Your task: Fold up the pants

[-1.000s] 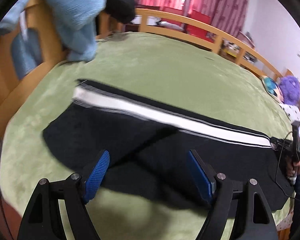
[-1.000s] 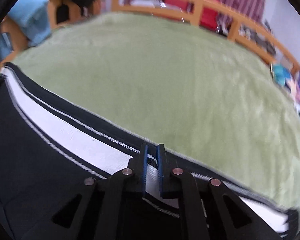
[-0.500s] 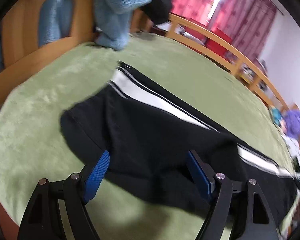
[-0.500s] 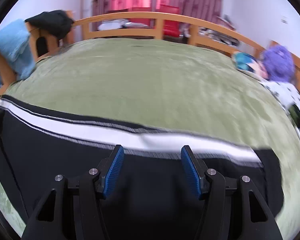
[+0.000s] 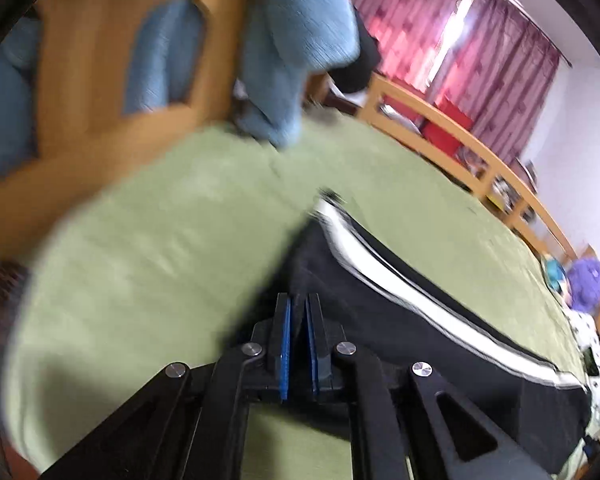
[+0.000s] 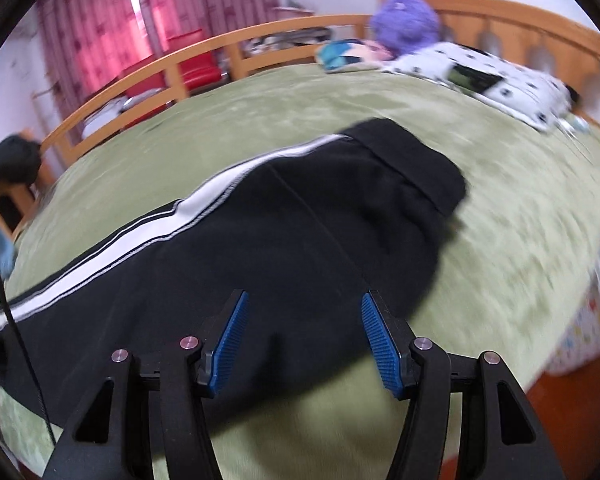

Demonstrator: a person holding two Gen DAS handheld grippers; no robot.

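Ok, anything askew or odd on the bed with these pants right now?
Yes. The black pants lie slanted and rumpled across the green blanket, the white side stripe wavy rather than straight. A phone sits on the spotted pillow nearby. Nothing looks spilled or damaged.

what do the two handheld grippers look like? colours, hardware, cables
Both match: the left gripper and right gripper have matte black angular linkage arms with triangular cut-outs, round silver pivot pins, and jaws lined with ribbed bright-blue pads. A thin black cable runs down the left edge of the right wrist view. No sleeves or hands visible.
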